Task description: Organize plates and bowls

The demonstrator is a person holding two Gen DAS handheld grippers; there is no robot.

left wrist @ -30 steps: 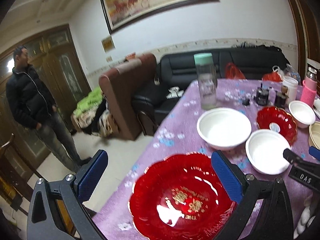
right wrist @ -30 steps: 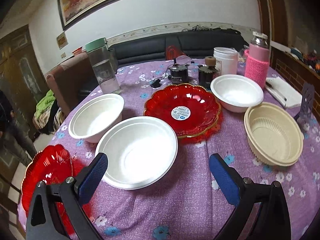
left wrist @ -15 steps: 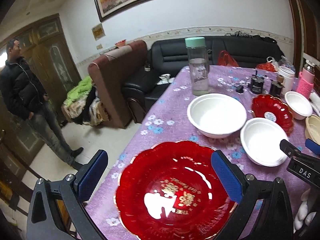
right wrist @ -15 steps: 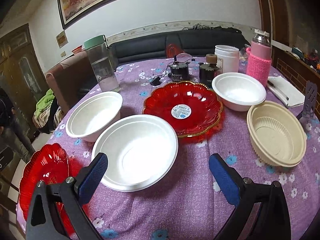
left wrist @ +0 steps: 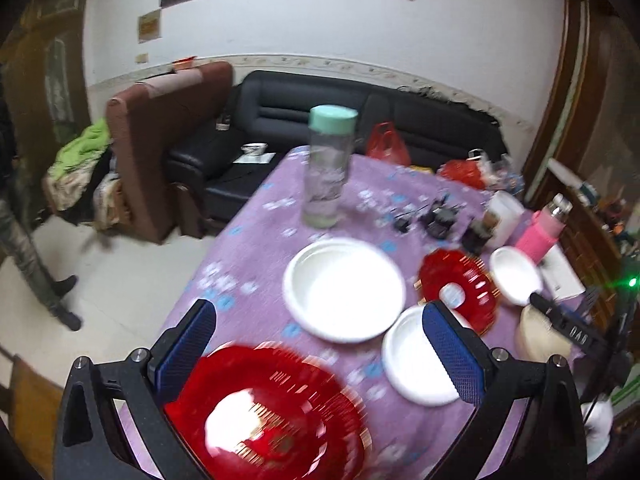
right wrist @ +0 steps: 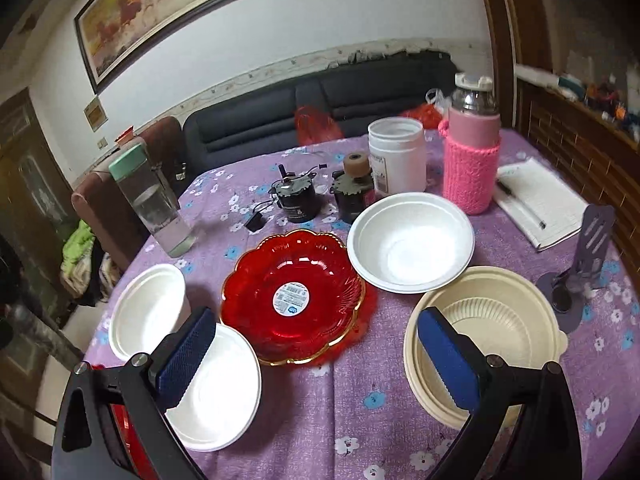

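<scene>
Both views have swung right and lifted since a moment ago — left hand-held gripper (left wrist: pixel 320 354) wide, empty, over red plate (left wrist: pixel 266 416); right hand-held gripper (right wrist: pixel 316 350) wide, empty, now between red dish (right wrist: pixel 294 294) and beige bowl (right wrist: pixel 486 334). Nothing stacked yet. Purple floral tabletop (right wrist: pixel 352 420) — sofa (right wrist: pixel 320 108) behind.

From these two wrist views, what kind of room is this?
Most likely a home living or dining room: a black sofa along the wall, a framed painting above it, and a table with a purple floral cloth holding bowls and plates.
</scene>
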